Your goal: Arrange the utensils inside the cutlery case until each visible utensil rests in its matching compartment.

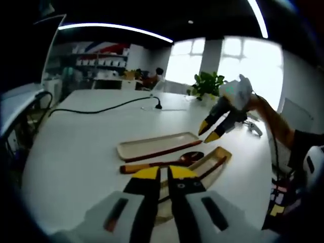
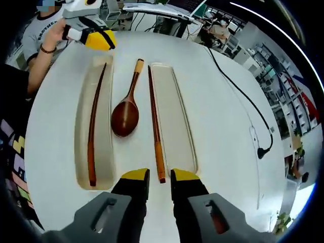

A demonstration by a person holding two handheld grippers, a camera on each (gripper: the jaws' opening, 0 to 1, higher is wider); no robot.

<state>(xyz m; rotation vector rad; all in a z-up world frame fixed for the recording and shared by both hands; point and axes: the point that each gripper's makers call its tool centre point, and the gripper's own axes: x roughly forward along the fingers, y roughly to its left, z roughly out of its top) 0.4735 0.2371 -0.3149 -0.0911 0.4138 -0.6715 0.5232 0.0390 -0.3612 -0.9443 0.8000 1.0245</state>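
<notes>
Two pale wooden trays lie side by side on the white table. One tray (image 2: pixel 104 152) (image 1: pixel 221 153) holds a dark chopstick (image 2: pixel 93 126) (image 1: pixel 215 167). The other tray (image 2: pixel 174 116) (image 1: pixel 152 144) has a second chopstick (image 2: pixel 155 126) (image 1: pixel 162 152) resting along its inner rim. A brown wooden spoon (image 2: pixel 126 109) (image 1: pixel 167 162) lies on the table between the trays. My right gripper (image 2: pixel 153 183) (image 1: pixel 210 131) hovers open above the second chopstick's near end, holding nothing. My left gripper (image 1: pixel 164 174) (image 2: pixel 98 39), jaws a narrow gap apart and holding nothing, sits at the far end of the first tray.
A black power cable (image 1: pixel 101 109) (image 2: pixel 243 101) runs across the table to a plug beyond the trays. A potted plant (image 1: pixel 207 83) stands at the table's far edge. A person's hand (image 2: pixel 50 38) holds the left gripper. Desks and shelves fill the room behind.
</notes>
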